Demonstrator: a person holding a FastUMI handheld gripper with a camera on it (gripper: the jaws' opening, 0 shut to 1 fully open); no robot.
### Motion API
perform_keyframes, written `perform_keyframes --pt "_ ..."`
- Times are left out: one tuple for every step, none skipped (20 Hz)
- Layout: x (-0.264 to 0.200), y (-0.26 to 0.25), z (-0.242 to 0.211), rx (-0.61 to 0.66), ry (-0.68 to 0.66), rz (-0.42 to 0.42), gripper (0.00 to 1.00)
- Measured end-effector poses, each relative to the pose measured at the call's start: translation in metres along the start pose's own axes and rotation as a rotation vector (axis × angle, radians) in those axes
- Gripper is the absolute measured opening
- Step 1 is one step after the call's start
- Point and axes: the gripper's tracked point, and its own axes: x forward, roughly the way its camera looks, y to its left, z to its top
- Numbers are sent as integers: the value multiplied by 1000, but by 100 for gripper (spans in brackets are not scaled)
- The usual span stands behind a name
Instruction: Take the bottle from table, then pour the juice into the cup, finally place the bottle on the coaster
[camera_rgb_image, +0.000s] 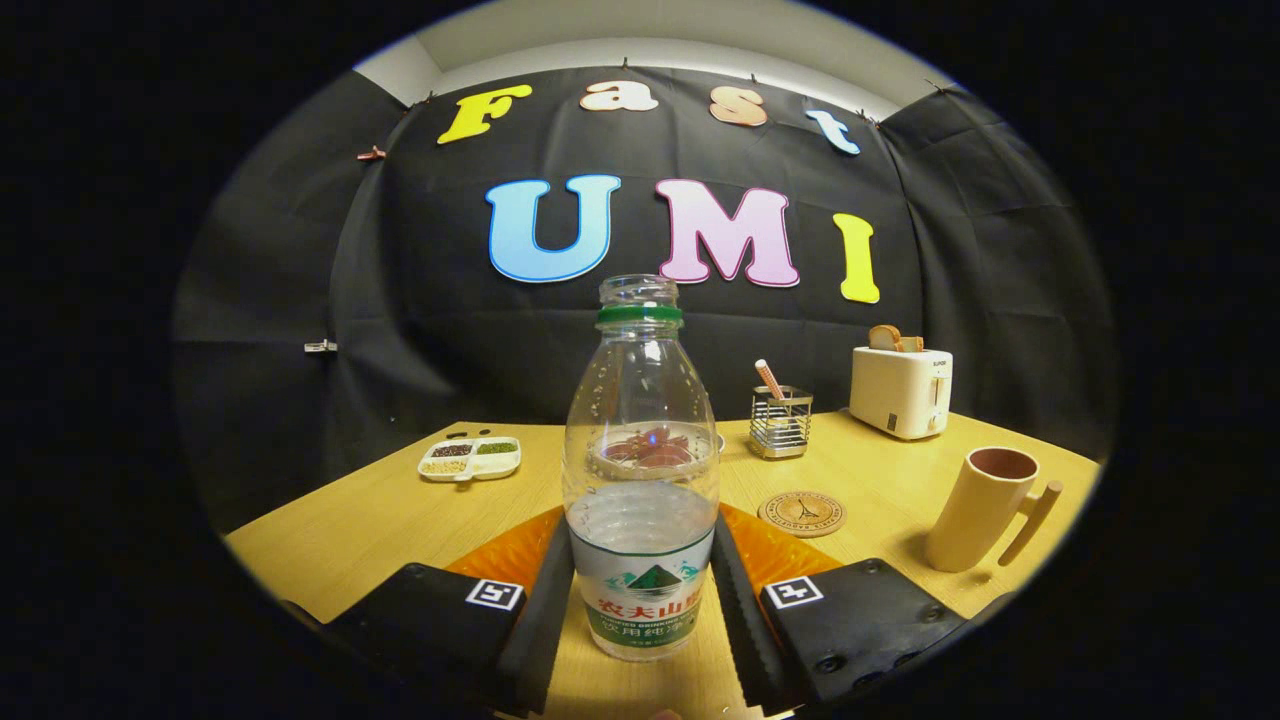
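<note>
While your gripper (640, 600) sits closed on the bottle (641, 470), which stands upright on the table (350, 530) between both fingers, you look to be finishing the take, so next lift it straight toward the cup (985, 505) beyond the coaster (802, 513).
</note>
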Motion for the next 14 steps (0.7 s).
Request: perform_keyframes --pt "-3 -1 8 5 -3 0 72" --pt "-6 -3 17 16 -9 -3 73" --pt "-9 -5 24 35 -12 -7 73" --pt "-12 -8 31 60 -15 -14 72" --pt "-15 -14 38 87 -15 -22 72" --pt "-19 -18 44 122 -12 -31 72" --pt "-23 -23 50 164 -9 -37 72" --pt "-26 -29 56 205 -4 -48 72" --pt "-30 -37 60 241 -3 -62 72" --pt "-33 -45 65 278 0 -76 72" --pt "-35 -53 68 318 1 -88 72" --pt "-37 -61 71 356 3 -101 72" --pt "-38 -68 73 397 7 -111 72" --pt "-37 -74 73 434 14 -119 72"
